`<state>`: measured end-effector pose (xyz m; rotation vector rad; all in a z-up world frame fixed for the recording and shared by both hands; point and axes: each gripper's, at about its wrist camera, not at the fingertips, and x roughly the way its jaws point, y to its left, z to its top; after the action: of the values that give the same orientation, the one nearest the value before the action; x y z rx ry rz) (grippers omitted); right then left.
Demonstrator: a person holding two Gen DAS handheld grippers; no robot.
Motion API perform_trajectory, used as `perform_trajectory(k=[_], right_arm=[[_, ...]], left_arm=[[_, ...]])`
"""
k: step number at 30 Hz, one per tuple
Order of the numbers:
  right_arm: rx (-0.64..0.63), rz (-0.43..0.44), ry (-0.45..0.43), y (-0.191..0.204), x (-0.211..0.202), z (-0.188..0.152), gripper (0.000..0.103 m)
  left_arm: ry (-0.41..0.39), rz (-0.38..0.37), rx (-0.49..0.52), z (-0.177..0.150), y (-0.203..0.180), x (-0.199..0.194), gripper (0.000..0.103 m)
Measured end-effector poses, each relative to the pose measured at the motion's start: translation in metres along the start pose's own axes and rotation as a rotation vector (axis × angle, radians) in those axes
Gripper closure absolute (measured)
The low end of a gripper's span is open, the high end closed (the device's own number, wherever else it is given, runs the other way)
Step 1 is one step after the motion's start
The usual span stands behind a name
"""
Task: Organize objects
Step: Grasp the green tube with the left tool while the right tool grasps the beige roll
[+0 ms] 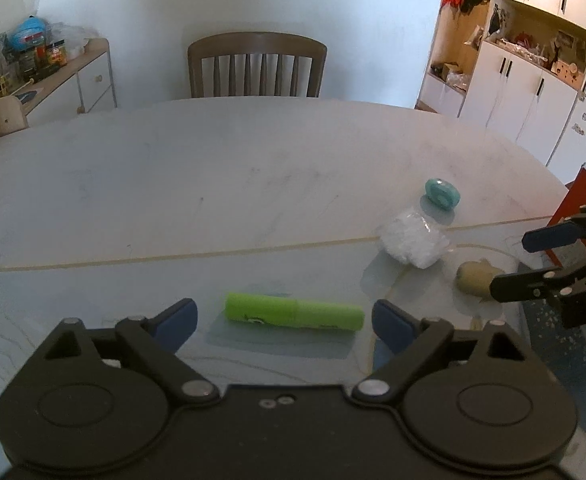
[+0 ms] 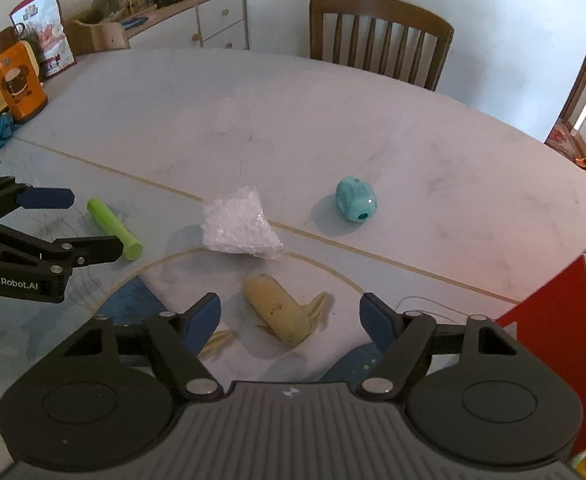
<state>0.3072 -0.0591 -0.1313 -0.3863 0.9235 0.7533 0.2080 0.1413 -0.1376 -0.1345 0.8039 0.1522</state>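
Note:
A green cylinder (image 1: 293,313) lies flat on the pale marble table (image 1: 213,168), right between the fingers of my open left gripper (image 1: 285,318). It also shows in the right wrist view as the green cylinder (image 2: 113,228), beside the left gripper (image 2: 77,222). A yellowish corn cob (image 2: 279,308) with husk bits lies between the fingers of my open right gripper (image 2: 291,316). A clear bag of white granules (image 2: 239,224) sits just beyond it. A teal rounded object (image 2: 356,199) lies farther right. In the left wrist view the right gripper (image 1: 517,262) hovers over the corn cob (image 1: 475,280).
A wooden chair (image 1: 257,65) stands at the far side of the table. An orange flask (image 2: 19,84) and a snack bag (image 2: 47,32) stand at the table's far left. A red box (image 2: 549,320) is at the right edge. Cabinets (image 1: 525,92) line the right wall.

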Motion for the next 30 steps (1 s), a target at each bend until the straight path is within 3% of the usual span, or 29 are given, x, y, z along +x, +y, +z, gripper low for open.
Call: perform_trajectory(k=[8, 11, 15, 30], right_arm=[[-0.036, 0.014, 0.029, 0.006, 0.016, 0.002, 0.045], [-0.047, 0.009, 0.036, 0.007, 0.020, 0.002, 0.050], [-0.051, 0.007, 0.042, 0.006, 0.024, 0.002, 0.061], [-0.025, 0.009, 0.044, 0.009, 0.018, -0.004, 0.082]], left_arm=[[0.003, 0.002, 0.067, -0.004, 0.000, 0.009, 0.011], [0.012, 0.006, 0.075, -0.005, 0.000, 0.013, 0.022], [0.002, 0.015, 0.091, -0.005, -0.001, 0.015, 0.023], [-0.011, 0.016, 0.059, -0.006, -0.002, 0.011, 0.024]])
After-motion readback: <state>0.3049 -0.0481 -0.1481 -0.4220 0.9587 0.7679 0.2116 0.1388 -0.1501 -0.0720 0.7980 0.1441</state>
